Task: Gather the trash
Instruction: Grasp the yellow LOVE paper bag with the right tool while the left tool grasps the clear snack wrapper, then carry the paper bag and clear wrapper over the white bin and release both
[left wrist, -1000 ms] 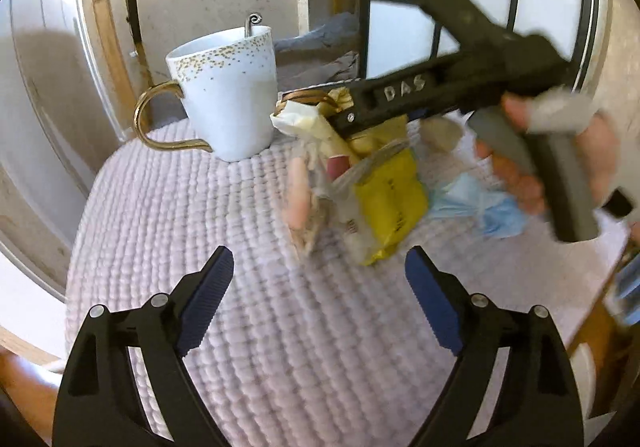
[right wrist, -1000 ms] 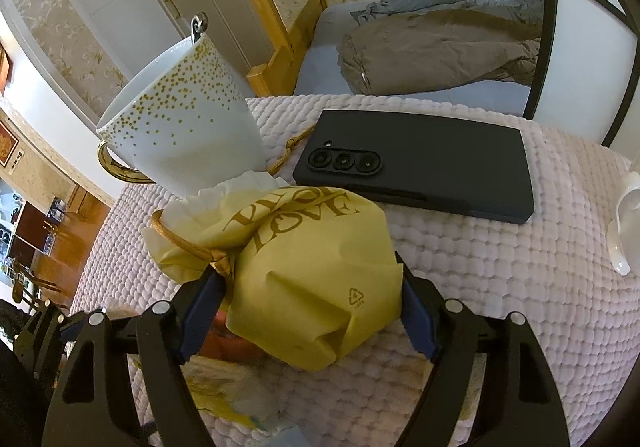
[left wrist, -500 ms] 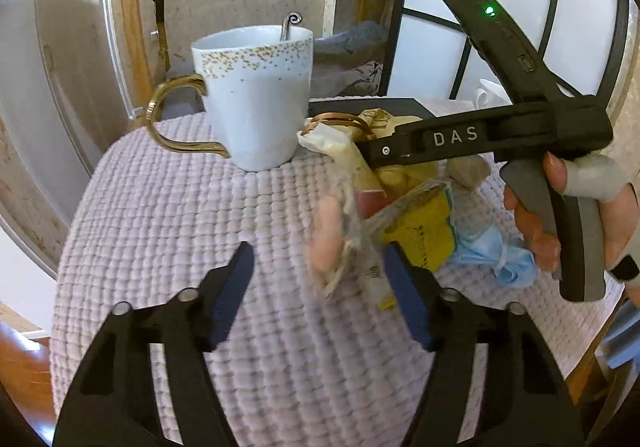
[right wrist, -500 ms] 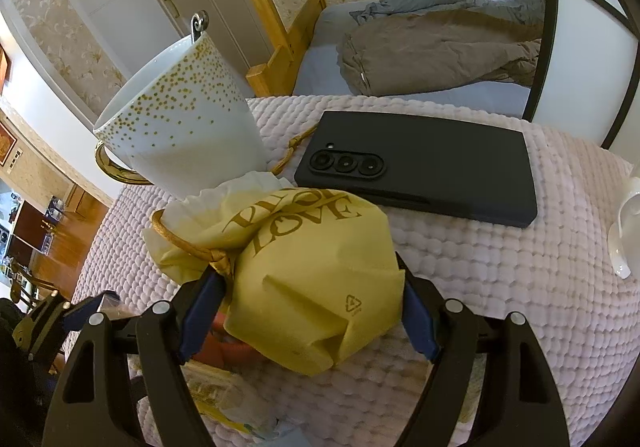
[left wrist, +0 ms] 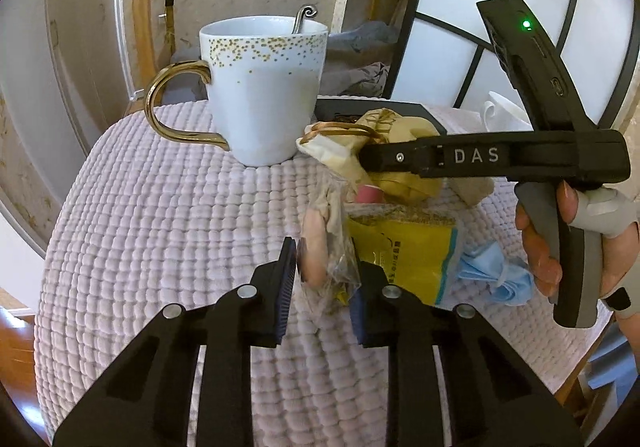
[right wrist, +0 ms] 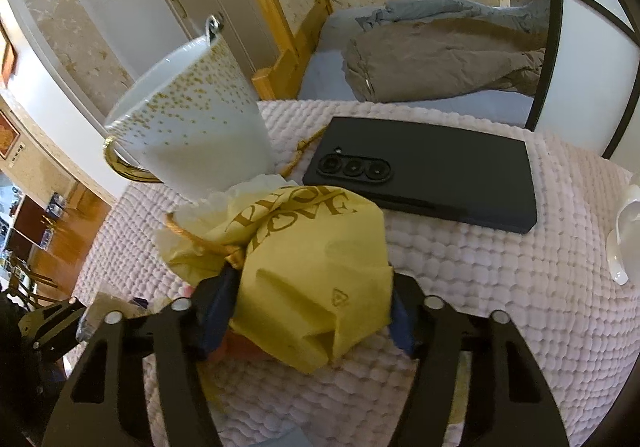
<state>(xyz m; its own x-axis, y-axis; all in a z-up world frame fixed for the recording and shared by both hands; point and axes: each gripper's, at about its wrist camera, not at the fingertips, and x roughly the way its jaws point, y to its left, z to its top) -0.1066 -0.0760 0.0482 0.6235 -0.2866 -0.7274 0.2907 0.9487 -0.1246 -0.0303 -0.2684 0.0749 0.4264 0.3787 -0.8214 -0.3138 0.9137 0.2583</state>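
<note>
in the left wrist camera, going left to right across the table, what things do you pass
Gold-handled white mug → clear plastic wrapper pinched in the left gripper → yellow packet → crumpled blue mask → hand holding the right gripper.

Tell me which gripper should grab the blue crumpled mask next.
Neither is free: left gripper pinches the clear wrapper, right gripper clamps the yellow pouch. The blue mask lies nearer the right.

Left gripper [left wrist: 320,287] is closed on a clear crumpled wrapper [left wrist: 330,247] mid-surface of the quilted cover [left wrist: 160,247]. Right gripper [left wrist: 372,159] grips a yellow pouch [left wrist: 404,135] beside the mug [left wrist: 264,87].
</note>
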